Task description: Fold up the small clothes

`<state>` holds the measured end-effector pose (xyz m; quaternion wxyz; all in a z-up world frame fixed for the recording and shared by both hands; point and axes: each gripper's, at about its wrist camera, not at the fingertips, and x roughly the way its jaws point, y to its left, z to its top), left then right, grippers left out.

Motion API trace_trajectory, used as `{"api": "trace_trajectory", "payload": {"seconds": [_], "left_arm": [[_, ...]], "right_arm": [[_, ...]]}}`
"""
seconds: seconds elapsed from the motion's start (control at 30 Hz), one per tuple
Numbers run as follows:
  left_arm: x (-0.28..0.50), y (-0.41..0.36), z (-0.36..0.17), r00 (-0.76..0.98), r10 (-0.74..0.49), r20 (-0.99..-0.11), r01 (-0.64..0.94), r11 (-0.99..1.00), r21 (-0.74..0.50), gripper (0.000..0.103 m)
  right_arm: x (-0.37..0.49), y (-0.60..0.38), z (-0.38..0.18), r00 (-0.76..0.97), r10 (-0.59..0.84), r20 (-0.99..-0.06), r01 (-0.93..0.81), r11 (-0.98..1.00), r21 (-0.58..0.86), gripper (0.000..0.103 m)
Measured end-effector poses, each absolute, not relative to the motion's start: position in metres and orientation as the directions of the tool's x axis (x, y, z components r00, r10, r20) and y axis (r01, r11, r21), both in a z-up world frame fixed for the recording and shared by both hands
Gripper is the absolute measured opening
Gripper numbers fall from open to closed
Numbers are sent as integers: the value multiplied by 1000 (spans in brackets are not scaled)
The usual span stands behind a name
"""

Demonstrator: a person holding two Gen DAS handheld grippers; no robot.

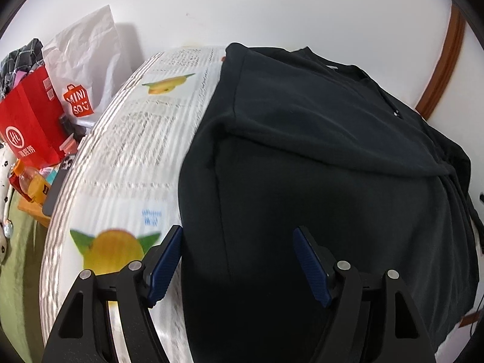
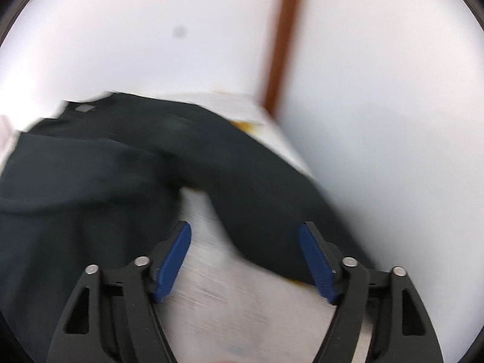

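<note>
Black shirt (image 1: 317,151), partly folded, on newspaper-covered table (image 1: 127,151). Left tool (image 1: 237,239) spread wide above its near edge, nothing pinched. Right tool (image 2: 245,236) also spread, empty, over a loose sleeve (image 2: 266,205). Red bag (image 1: 30,121) beside.

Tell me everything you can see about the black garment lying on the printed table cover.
The black garment looks like a soft, matte knit top with a ribbed neckline at its far end. It lies partly folded, one side turned over the body with a seam along the fold. It rests on the printed table cover, layers stacked at its right edge. In the blurred right wrist view a loose flap trails over the cover. Neither hand-held gripper grips it.
</note>
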<state>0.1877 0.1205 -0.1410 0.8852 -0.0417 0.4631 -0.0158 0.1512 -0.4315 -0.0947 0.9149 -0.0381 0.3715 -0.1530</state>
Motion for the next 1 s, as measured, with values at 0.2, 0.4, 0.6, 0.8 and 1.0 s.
{"api": "trace_trajectory", "payload": {"seconds": [0.2, 0.4, 0.6, 0.8, 1.0], "left_arm": [[172, 113, -142, 561, -32, -828, -10, 999, -46, 73], [169, 116, -144, 544, 14, -839, -44, 999, -12, 73], [167, 122, -141, 540, 79, -838, -91, 995, 35, 73], [161, 130, -136, 581, 81, -810, -80, 996, 42, 73], [168, 133, -145, 583, 85, -808, -65, 996, 58, 73]], "right_arm": [[124, -513, -139, 532, -419, -735, 349, 900, -260, 80], [135, -537, -152, 559, -375, -739, 368, 912, -183, 72], [157, -532, -145, 560, -388, -732, 373, 907, -196, 10], [161, -466, -54, 714, -382, -586, 326, 923, -205, 9], [193, -331, 34, 869, -167, -466, 89, 979, -185, 9]]}}
